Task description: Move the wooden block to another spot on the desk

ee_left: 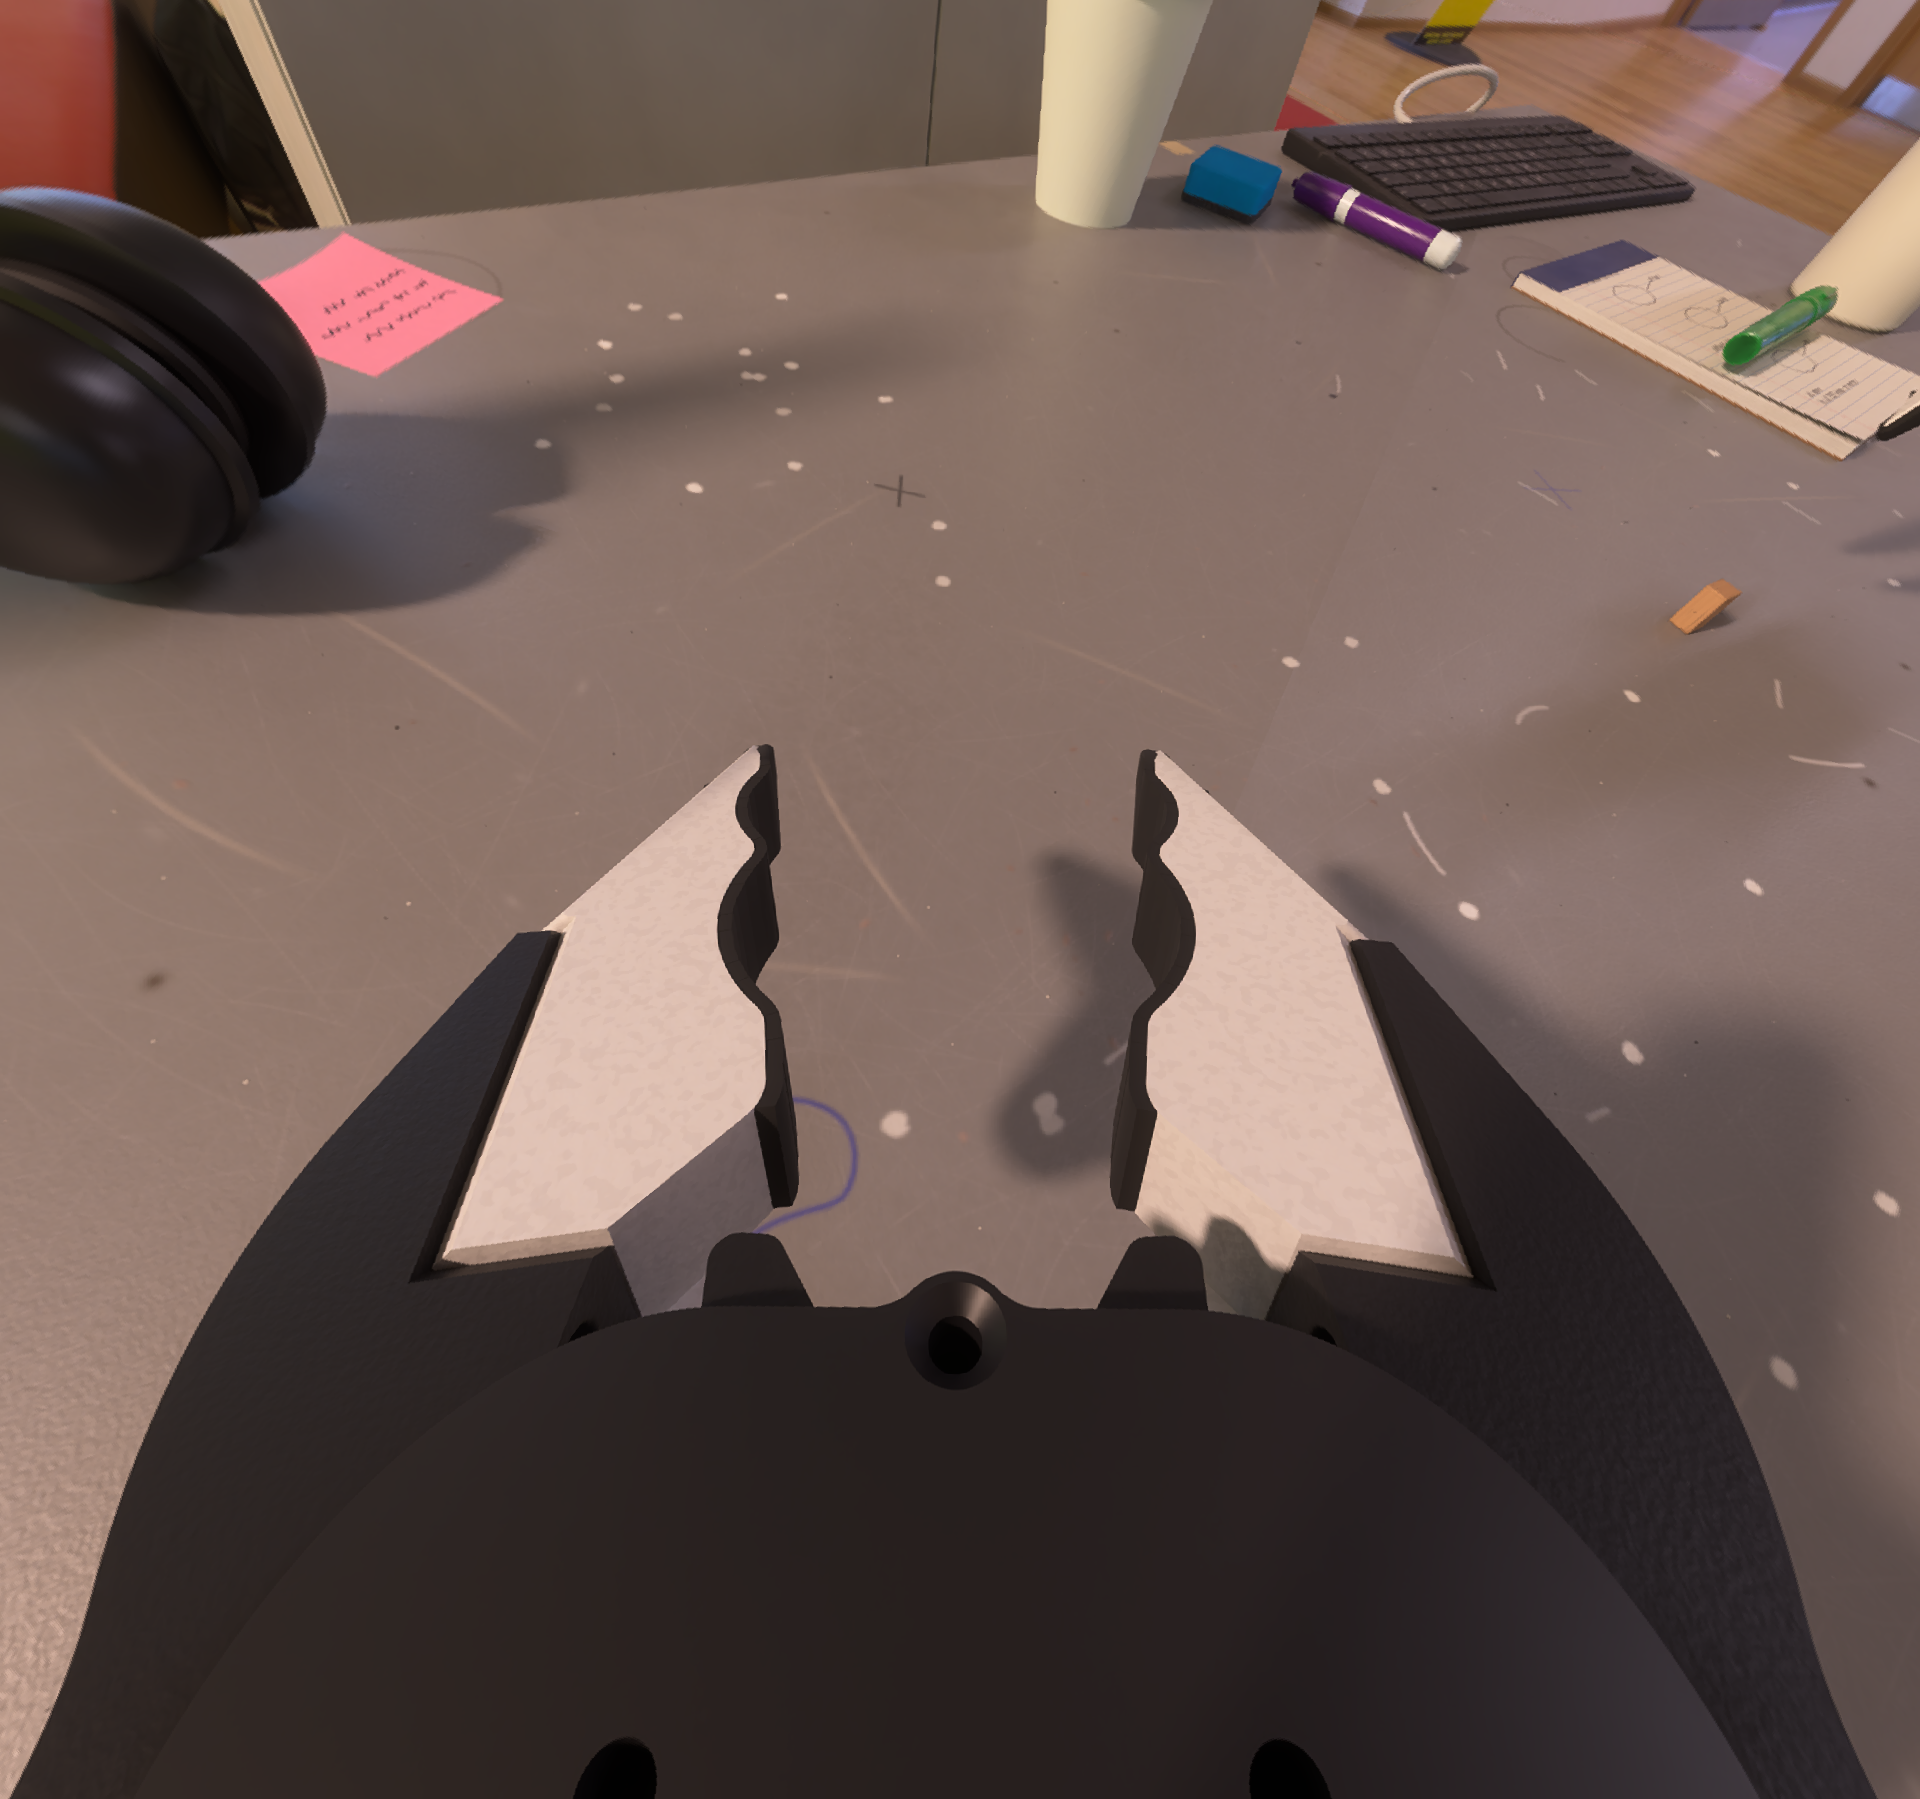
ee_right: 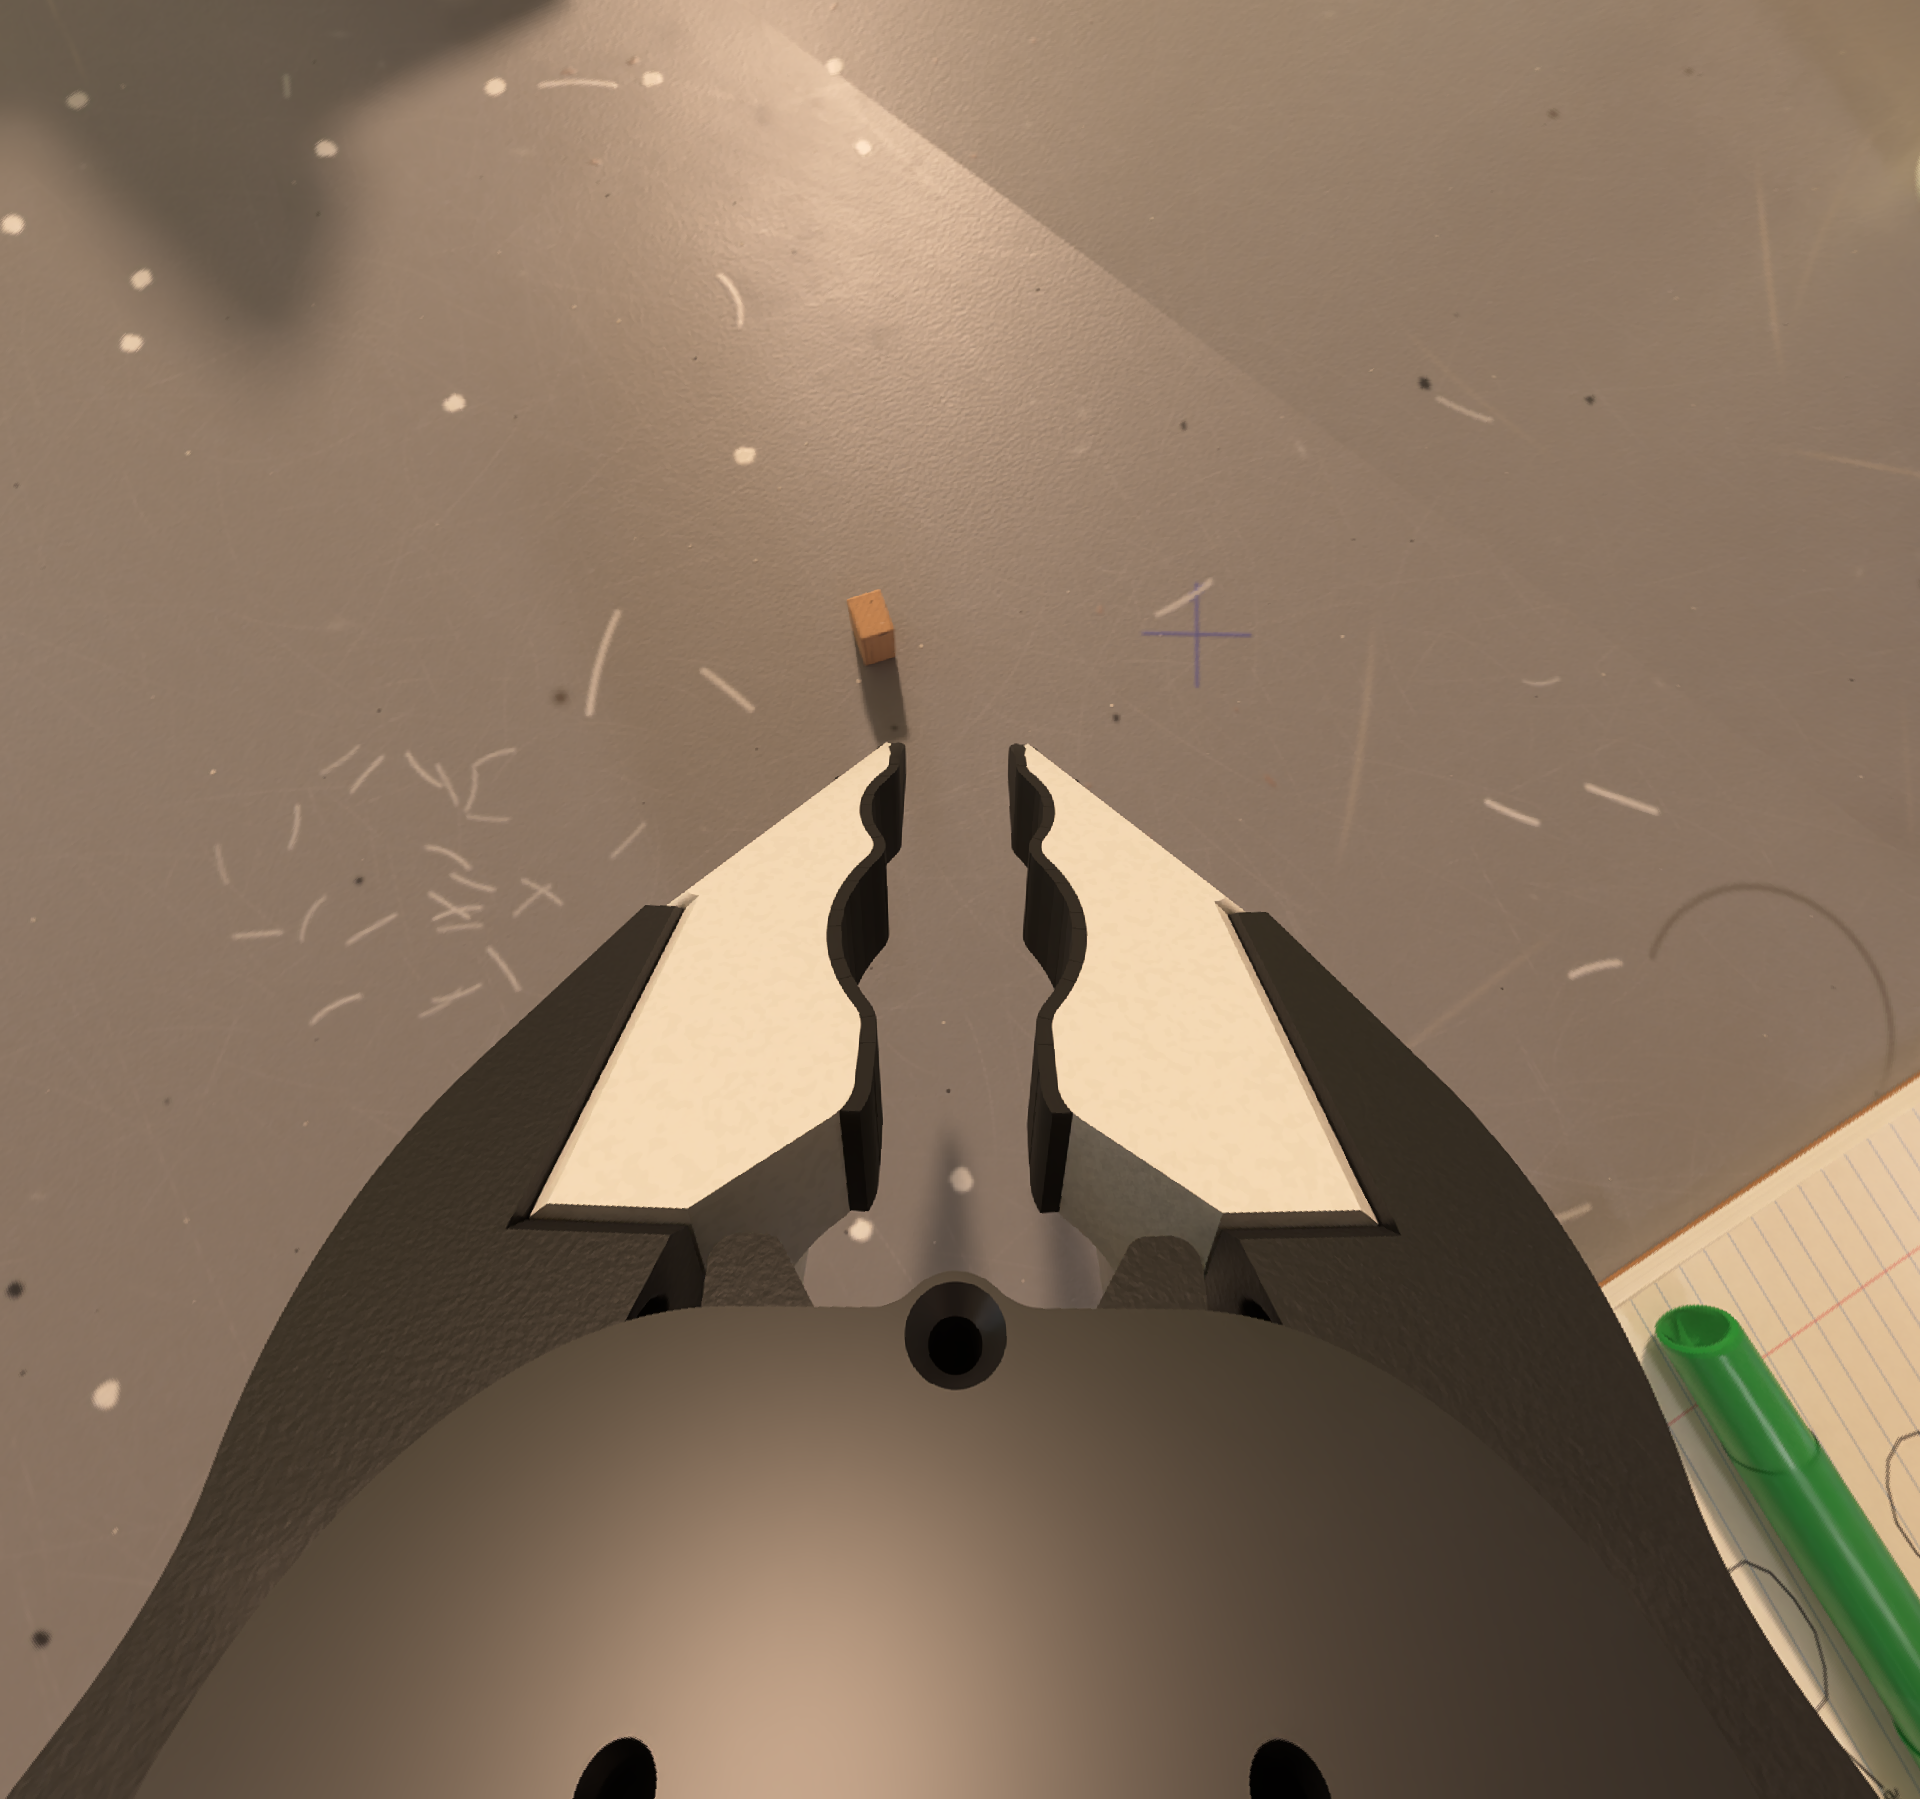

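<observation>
The wooden block (ee_right: 871, 626) is small and tan and sits on the grey desk (ee_right: 1351, 243). In the right wrist view it lies just beyond my fingertips, slightly left of their gap. My right gripper (ee_right: 956, 747) is open with a narrow gap and holds nothing. In the left wrist view the block (ee_left: 1704, 605) lies far off to the right on the desk (ee_left: 623, 710). My left gripper (ee_left: 954, 752) is open wide and empty above bare desk.
Black headphones (ee_left: 125, 388) and a pink sticky note (ee_left: 379, 300) lie at left. A white paper cup (ee_left: 1127, 56), blue eraser (ee_left: 1231, 180), purple marker (ee_left: 1371, 217) and black keyboard (ee_left: 1486, 165) stand at the back. A notepad (ee_left: 1704, 347) with a green marker (ee_right: 1797, 1500) lies at right.
</observation>
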Tool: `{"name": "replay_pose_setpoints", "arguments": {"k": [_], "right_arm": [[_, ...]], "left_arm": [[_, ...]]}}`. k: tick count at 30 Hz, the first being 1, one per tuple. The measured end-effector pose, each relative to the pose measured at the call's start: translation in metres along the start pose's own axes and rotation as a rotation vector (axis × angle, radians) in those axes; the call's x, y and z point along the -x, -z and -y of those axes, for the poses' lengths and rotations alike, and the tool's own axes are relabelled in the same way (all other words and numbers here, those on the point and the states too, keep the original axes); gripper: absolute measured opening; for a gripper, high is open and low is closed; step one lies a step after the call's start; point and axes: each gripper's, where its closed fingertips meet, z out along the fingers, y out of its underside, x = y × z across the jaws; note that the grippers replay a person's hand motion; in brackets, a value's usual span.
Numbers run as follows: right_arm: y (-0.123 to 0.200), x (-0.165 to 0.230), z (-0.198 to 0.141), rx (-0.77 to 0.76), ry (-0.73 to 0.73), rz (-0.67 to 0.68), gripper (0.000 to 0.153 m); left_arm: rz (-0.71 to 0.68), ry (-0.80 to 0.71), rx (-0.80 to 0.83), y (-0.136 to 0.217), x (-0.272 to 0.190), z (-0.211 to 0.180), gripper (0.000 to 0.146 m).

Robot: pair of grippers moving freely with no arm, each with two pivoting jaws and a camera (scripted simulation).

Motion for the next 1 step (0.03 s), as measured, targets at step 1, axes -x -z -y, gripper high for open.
{"name": "replay_pose_setpoints", "arguments": {"k": [1], "right_arm": [[0.0002, -0.0017, 0.0006, -0.007, -0.006, -0.007, 0.019]], "left_arm": [[0.002, -0.005, -0.006, 0.001, -0.0006, 0.0018, 0.069]]}}
